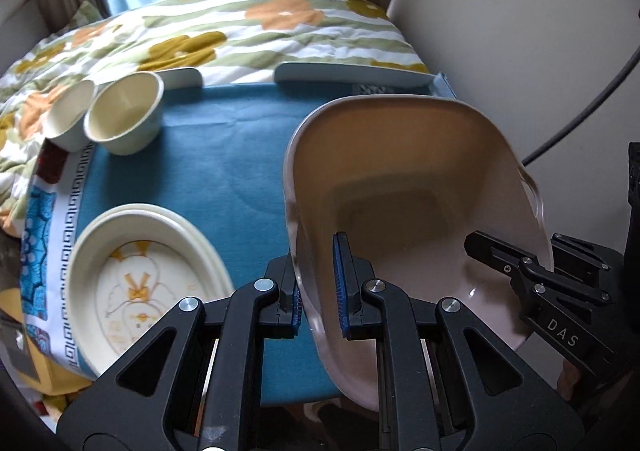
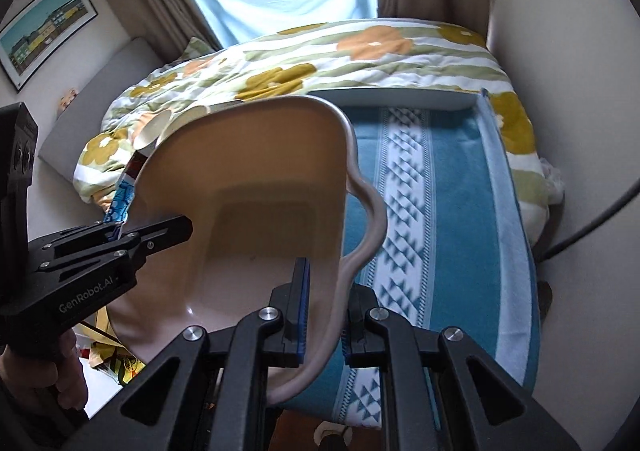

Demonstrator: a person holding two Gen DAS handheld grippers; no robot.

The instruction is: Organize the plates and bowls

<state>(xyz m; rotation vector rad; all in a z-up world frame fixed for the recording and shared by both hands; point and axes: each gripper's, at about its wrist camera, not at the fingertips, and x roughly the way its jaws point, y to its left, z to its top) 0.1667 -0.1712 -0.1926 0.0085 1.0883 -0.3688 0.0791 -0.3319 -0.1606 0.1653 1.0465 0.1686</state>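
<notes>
A large beige dish [image 1: 400, 171] with wavy handles hangs tilted above the blue cloth [image 1: 224, 155], carried by both grippers. My left gripper [image 1: 318, 285] is shut on its left rim, one blue pad inside the dish and one outside. My right gripper [image 2: 326, 311] is shut on the right handle rim of the same dish [image 2: 260, 171]. Each gripper shows in the other's view: the right gripper [image 1: 516, 263] and the left gripper [image 2: 160, 231]. Two cream bowls [image 1: 124, 115] stand at the cloth's far left. A stack of oval printed plates [image 1: 144, 275] lies at the near left.
White plates [image 1: 352, 75] lie along the cloth's far edge, one also in the right wrist view [image 2: 400, 97]. A floral quilt [image 1: 260, 31] covers the bed behind. A white wall [image 1: 520, 51] is close on the right, with a dark cable [image 2: 592, 227] hanging there.
</notes>
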